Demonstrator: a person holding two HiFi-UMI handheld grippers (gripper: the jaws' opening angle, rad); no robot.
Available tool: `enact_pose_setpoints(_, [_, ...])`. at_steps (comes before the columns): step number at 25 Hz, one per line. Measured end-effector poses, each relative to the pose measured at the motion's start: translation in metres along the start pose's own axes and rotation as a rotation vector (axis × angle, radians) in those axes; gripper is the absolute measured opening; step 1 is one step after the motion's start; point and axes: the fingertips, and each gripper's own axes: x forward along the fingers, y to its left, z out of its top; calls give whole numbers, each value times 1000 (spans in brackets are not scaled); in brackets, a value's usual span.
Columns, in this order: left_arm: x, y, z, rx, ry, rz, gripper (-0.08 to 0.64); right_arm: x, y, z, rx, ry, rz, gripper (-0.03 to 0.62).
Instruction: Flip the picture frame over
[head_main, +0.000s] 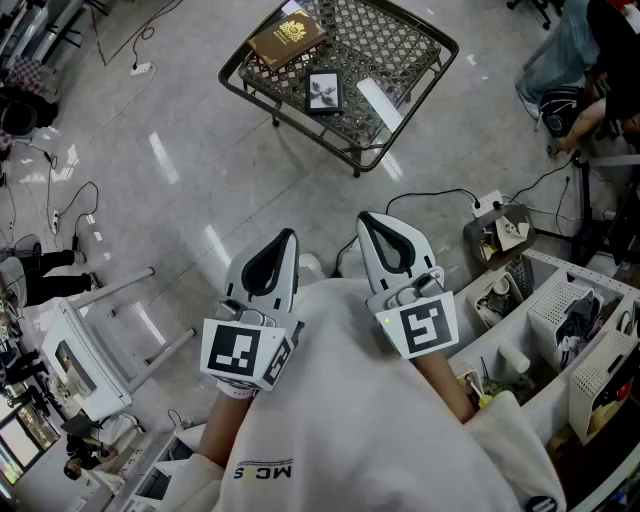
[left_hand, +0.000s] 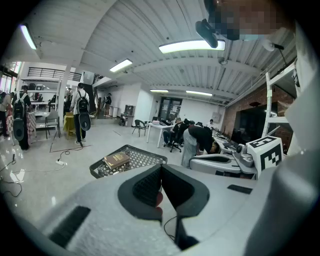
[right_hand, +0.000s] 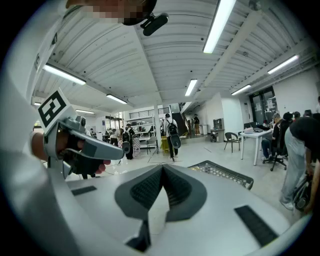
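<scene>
Glossy grey floor (head_main: 200, 170) — ribbed ceiling (right_hand: 165, 60), strip lights (right_hand: 218, 25).

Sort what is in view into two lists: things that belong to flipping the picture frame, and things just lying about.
For the job:
- picture frame, on the wire-mesh table
- left gripper and right gripper, both shut and empty

Lying about:
- brown book, same table
- power strip, on the floor
- white bins

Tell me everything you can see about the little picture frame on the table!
The picture frame is small and rectangular, with a dark border around a pale greyish picture. It lies flat, picture side up, on the black mesh table. It is near the brown book but apart from it. Only the table touches it.
</scene>
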Motion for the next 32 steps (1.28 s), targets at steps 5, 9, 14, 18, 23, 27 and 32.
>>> enact_pose_setpoints(5, [13, -17, -3, -15, 20, 9, 25, -11, -17, -10, 52, 12, 2, 15])
enact_pose_setpoints(9, [25, -31, -8, 7, 40, 3, 25, -19, -33, -10, 64, -14, 10, 15])
enact_pose_setpoints(14, [40, -39, -20, -33, 66, 17, 25, -23, -46, -21, 83, -17, 19, 15])
enact_pose_setpoints(18, [50, -40, -16, -44, 85, 6, 25, -21, -50, -26, 100, 5, 12, 17])
enact_pose_setpoints(23, [77, -17, -12, -31, 101, -12, 25, 9, -59, -32, 104, 50, 21, 17])
enact_pose_setpoints(27, [108, 10, -15, -75, 133, -49, 25, 42, -71, -35, 128, 89, -13, 17])
enact_pose_setpoints(32, [147, 64, 17, -73, 131, -99, 25, 115, -76, -19, 81, 129, -22, 17])
